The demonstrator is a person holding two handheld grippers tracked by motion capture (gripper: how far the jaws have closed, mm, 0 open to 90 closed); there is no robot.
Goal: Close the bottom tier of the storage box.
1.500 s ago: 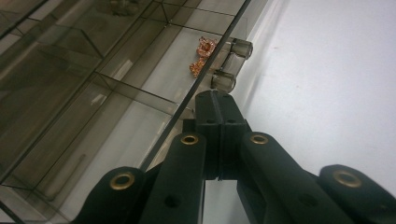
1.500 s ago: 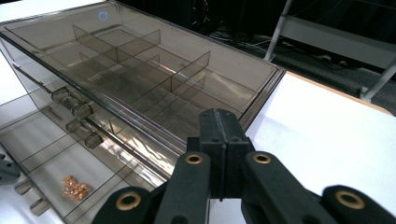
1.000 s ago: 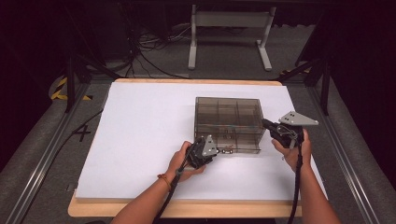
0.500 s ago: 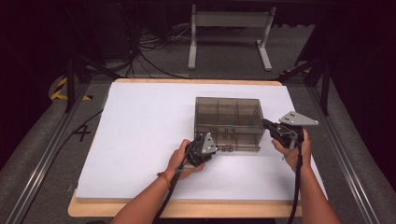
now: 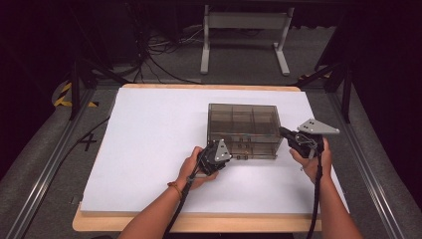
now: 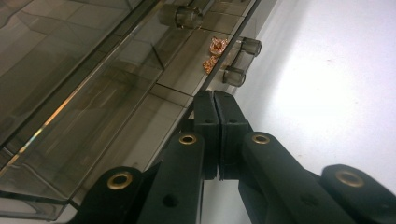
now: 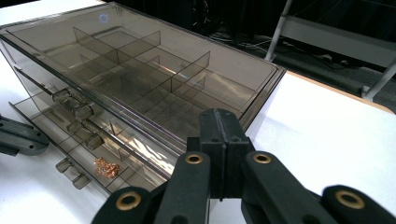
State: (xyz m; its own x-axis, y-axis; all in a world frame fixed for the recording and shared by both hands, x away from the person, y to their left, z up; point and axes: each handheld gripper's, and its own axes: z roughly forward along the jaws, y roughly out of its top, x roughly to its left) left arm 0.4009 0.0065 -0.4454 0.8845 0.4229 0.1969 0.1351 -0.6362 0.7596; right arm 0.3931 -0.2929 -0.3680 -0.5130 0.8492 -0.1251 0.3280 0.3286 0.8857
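Drawer organizer [image 5: 243,130] on the white surface [image 5: 149,149], its bottom drawer [image 7: 70,154] part-open with copper-coloured bits [image 7: 106,168] inside. My left tongs [image 6: 215,100] rest closed against that drawer's front; my right tongs [image 7: 219,116], closed and empty, brace the box's end. Whether the drawer goes further out or back in, that move remains.

High view overhead, far; 2 tool views close, low; all share drawer box [image 5: 243,130].
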